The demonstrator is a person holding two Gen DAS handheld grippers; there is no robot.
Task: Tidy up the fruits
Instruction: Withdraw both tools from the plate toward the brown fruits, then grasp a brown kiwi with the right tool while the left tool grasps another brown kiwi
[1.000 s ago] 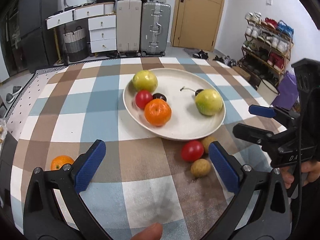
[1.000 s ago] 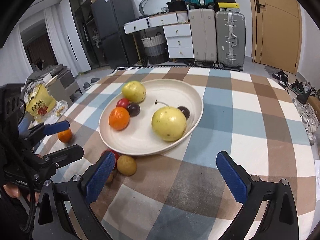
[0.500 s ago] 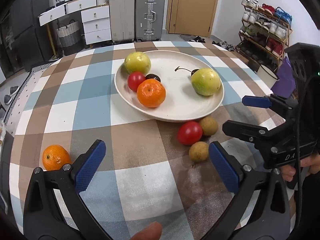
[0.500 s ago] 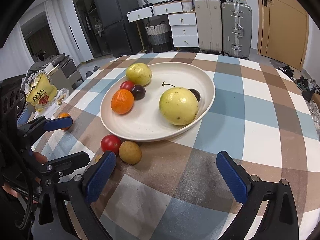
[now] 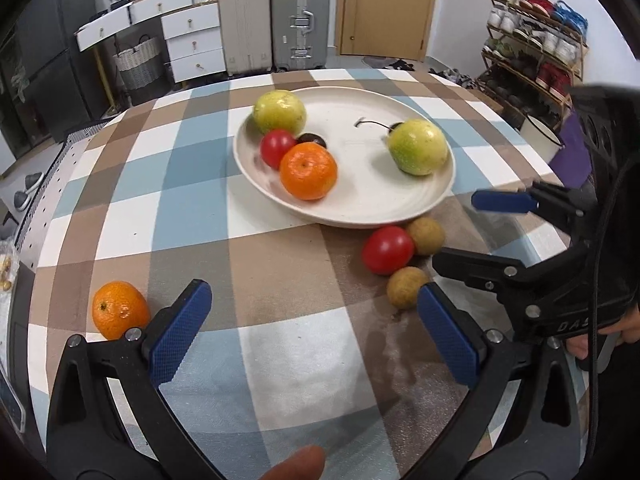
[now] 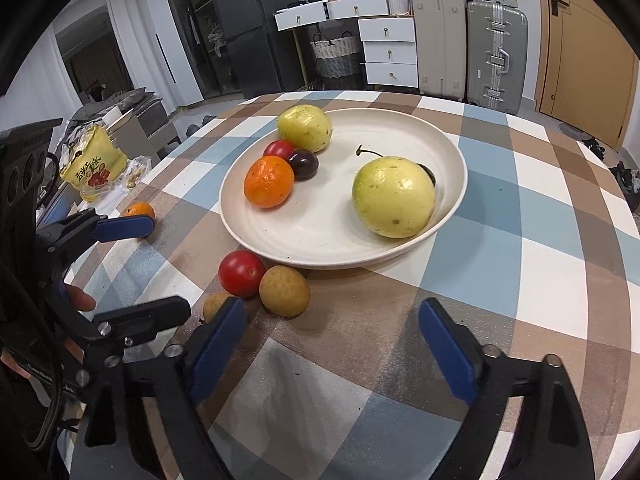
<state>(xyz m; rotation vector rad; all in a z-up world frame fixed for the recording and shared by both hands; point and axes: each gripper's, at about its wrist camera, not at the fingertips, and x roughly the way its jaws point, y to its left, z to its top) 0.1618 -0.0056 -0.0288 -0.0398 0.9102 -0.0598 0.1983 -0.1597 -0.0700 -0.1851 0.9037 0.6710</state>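
Observation:
A cream plate [image 5: 360,208] [image 6: 320,240] on the checked tablecloth holds two yellow-green fruits, an orange [image 5: 308,170], a red tomato and dark plums. In front of the plate lie a red tomato [image 5: 387,249] [image 6: 241,273] and two brown longans [image 5: 406,287] [image 6: 284,290]. A loose orange [image 5: 119,309] [image 6: 138,211] lies at the table's left edge. My left gripper [image 5: 312,328] is open and empty, the orange just left of its left finger. My right gripper [image 6: 334,340] is open and empty, close behind the longans.
A yellow snack bag [image 6: 93,164] sits off the table's left side. Suitcases [image 5: 276,20], white drawers and a door stand beyond the table. A shoe rack [image 5: 536,36] stands at the right. The tablecloth [image 5: 280,360] lies bare under the left gripper.
Both grippers have moved down and forward toward the table. The fruits in front of the plate and the loose orange now appear closer. Nothing was taken hold of.

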